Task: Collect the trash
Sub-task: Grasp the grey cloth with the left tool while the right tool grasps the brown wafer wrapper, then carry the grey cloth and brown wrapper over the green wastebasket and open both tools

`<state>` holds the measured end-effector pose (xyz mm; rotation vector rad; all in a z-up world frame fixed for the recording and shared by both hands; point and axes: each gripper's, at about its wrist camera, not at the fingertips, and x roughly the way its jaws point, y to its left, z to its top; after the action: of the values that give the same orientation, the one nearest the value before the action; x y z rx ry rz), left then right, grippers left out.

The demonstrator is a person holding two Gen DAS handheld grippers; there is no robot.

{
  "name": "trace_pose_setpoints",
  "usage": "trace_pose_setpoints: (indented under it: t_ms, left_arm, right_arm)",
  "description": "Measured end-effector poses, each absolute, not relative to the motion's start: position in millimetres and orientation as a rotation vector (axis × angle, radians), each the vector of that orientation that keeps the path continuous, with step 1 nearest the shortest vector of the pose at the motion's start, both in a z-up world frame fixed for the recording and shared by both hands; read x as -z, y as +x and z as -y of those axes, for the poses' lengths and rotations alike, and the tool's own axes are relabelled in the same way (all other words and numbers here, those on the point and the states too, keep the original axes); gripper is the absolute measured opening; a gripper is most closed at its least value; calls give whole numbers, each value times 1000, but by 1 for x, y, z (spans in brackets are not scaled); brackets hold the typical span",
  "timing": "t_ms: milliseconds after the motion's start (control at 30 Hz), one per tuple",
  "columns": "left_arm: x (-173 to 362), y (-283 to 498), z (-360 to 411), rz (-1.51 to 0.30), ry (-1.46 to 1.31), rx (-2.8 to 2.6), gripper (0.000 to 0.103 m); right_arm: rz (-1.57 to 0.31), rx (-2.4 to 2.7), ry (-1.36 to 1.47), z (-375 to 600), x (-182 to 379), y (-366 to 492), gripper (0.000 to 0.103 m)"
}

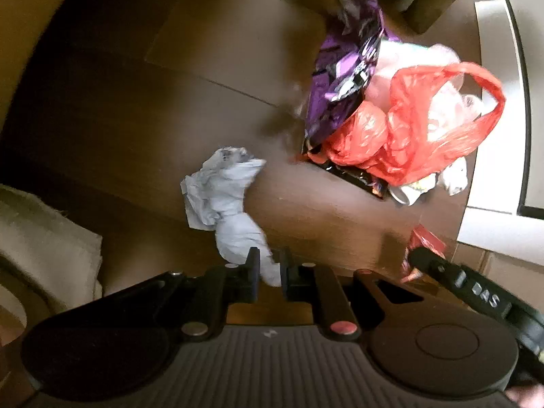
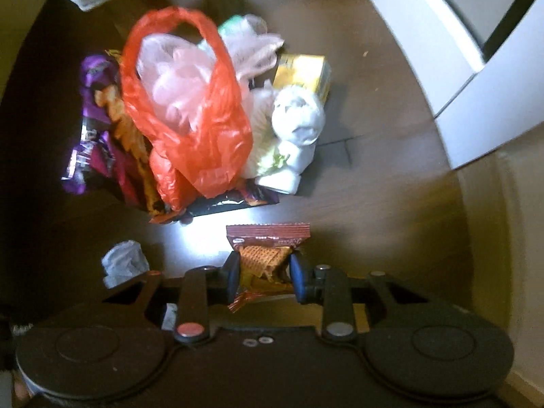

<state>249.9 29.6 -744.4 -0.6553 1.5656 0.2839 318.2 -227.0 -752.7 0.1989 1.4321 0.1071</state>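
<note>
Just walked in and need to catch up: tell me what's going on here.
A person is picking up trash with a claw in each hand. The left claw is shut on a crumpled white paper. The right claw grips a brown snack wrapper. Both point down at a dark floor. A pile with a red plastic bag and a purple wrapper lies there, not yet picked up.

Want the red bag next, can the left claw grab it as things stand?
Probably not yet: the left claw is shut on crumpled paper. The path across the floor to the red bag looks clear.
</note>
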Motion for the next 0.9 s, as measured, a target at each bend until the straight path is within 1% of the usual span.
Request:
trace_pose_setpoints:
  t_ms: [67, 133, 233, 267, 333, 367, 400, 433, 467, 700, 833, 867, 900]
  left_arm:
    - [743, 251, -30, -1576, -662, -298, 12]
    - [752, 250, -33, -1593, -695, -305, 12]
    - [766, 245, -41, -1596, -774, -346, 12]
    - [771, 244, -44, -1594, -808, -357, 13]
    - [782, 241, -48, -1594, -833, -384, 20]
    - [788, 241, -48, -1595, -832, -399, 29]
    - [793, 240, -49, -1600, -833, -417, 43]
    - [801, 238, -49, -1605, -840, -443, 52]
    - [806, 237, -48, -1596, -852, -457, 63]
    - [835, 236, -37, -1627, -811, -500, 64]
    - [843, 237, -33, -1645, -784, -507, 62]
    - [842, 238, -32, -1644, -768, -505, 55]
    - [842, 239, -31, -1646, -753, -498, 46]
  right_arm:
    - [-1433, -122, 201, 226, 743, 331, 29]
    - [-1431, -130, 198, 227, 733, 330, 30]
    - [-1431, -146, 186, 223, 732, 331, 30]
    - [-1430, -149, 185, 221, 737, 332, 30]
    - [-1431, -156, 190, 222, 738, 331, 30]
    - [-1431, -160, 191, 223, 738, 329, 30]
    - [-1432, -165, 190, 223, 740, 328, 30]
    - [-1435, -170, 186, 223, 742, 327, 30]
    - [-1438, -174, 182, 223, 743, 325, 30]
    - [-1469, -179, 162, 226, 764, 316, 30]
    - [-1475, -177, 155, 229, 768, 315, 30]
    - [-1474, -178, 153, 230, 769, 315, 30]
    - [-1472, -179, 153, 230, 769, 315, 30]
